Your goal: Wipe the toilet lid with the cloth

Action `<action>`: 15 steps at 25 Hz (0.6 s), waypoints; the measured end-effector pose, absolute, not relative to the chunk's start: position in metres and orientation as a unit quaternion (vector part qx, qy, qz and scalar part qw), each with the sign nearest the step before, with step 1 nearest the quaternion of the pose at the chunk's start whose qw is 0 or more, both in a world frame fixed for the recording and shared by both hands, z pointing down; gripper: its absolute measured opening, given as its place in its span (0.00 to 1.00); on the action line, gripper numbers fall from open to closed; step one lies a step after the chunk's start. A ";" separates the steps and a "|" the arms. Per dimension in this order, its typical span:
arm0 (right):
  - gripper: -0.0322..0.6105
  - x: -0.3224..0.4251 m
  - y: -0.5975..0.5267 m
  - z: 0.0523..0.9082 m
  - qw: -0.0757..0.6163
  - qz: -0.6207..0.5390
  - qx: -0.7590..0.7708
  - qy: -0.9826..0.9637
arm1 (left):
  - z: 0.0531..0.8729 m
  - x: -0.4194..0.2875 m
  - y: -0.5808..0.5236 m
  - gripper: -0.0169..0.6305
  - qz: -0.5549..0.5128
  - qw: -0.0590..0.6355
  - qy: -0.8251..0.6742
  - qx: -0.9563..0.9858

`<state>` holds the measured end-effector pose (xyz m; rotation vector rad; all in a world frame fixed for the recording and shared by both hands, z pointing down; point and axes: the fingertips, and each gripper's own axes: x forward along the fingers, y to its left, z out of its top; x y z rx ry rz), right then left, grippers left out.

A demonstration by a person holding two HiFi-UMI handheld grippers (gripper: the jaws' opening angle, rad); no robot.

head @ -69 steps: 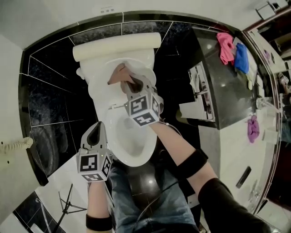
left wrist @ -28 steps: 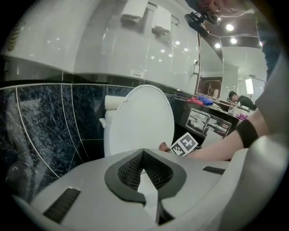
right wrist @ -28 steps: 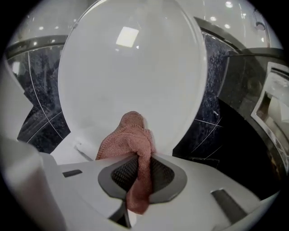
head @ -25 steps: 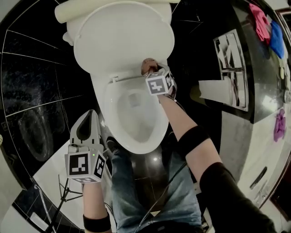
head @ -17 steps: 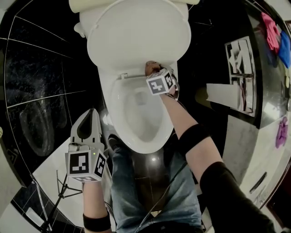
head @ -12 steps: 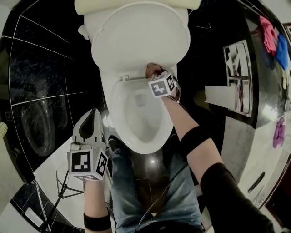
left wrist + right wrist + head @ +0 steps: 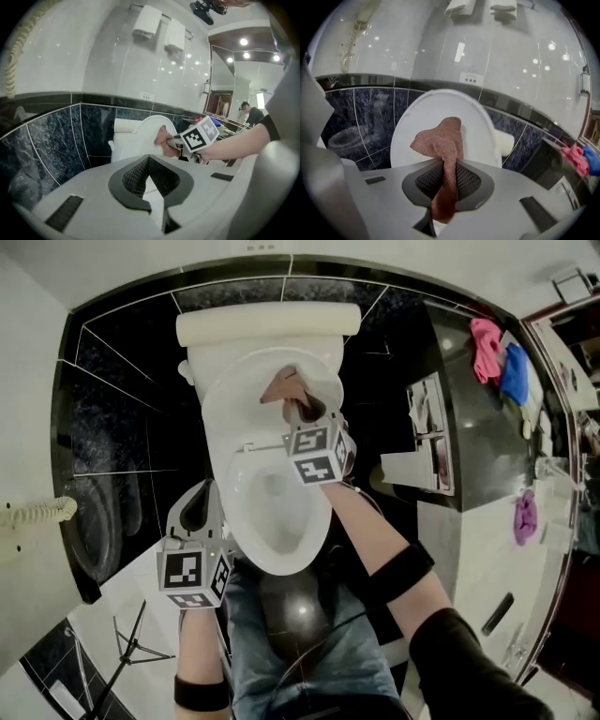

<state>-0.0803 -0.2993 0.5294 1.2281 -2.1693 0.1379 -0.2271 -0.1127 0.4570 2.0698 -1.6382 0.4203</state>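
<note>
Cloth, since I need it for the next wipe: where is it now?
The cloth is pinched in the right gripper, held up in front of the raised toilet lid, top centre of the head view, just below the tank.

White oval toilet lid [image 7: 234, 399], glossy, raised and standing upright, reddish-brown knitted cloth [image 7: 443, 136], bunched, narrow middle clamped between the jaws of the right gripper [image 7: 303, 410], free end fanned out above them, in front of the lid's centre, contact with lid indeterminate
</note>
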 end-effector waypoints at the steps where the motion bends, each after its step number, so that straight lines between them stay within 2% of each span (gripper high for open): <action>1: 0.16 -0.082 -0.307 0.511 0.307 0.044 0.470 -0.826 | 0.449 -0.228 -0.116 0.03 0.151 0.229 -0.596 0.754; 6: 0.16 -0.093 -0.331 0.459 0.302 0.007 0.471 -0.829 | 0.417 -0.231 -0.125 0.03 0.145 0.219 -0.597 0.758; 15: 0.16 -0.160 -0.324 0.475 0.326 -0.024 0.422 -0.846 | 0.414 -0.266 -0.113 0.03 0.144 0.217 -0.612 0.746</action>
